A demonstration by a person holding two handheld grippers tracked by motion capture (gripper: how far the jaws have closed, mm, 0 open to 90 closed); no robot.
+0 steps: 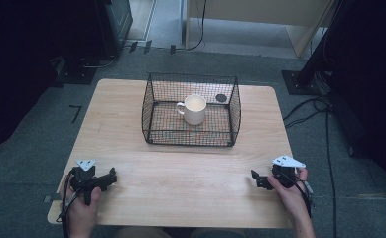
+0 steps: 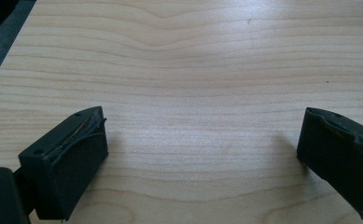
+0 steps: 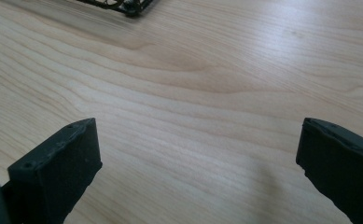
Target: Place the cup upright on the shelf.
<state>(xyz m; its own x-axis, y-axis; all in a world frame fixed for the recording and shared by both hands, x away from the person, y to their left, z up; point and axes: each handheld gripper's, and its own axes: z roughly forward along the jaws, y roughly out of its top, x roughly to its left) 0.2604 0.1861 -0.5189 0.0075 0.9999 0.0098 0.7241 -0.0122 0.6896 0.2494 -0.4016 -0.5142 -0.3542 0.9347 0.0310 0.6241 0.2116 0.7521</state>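
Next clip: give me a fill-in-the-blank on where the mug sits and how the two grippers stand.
1. The white mug stands upright inside the black wire ____.
2. The mug's handle points toward the table's ____ side in the high view.
3. The left gripper and the right gripper both have their jaws ____.
4. Both grippers rest near the wooden table's ____ edge, apart from the basket.

Missing words: basket; left; open; near
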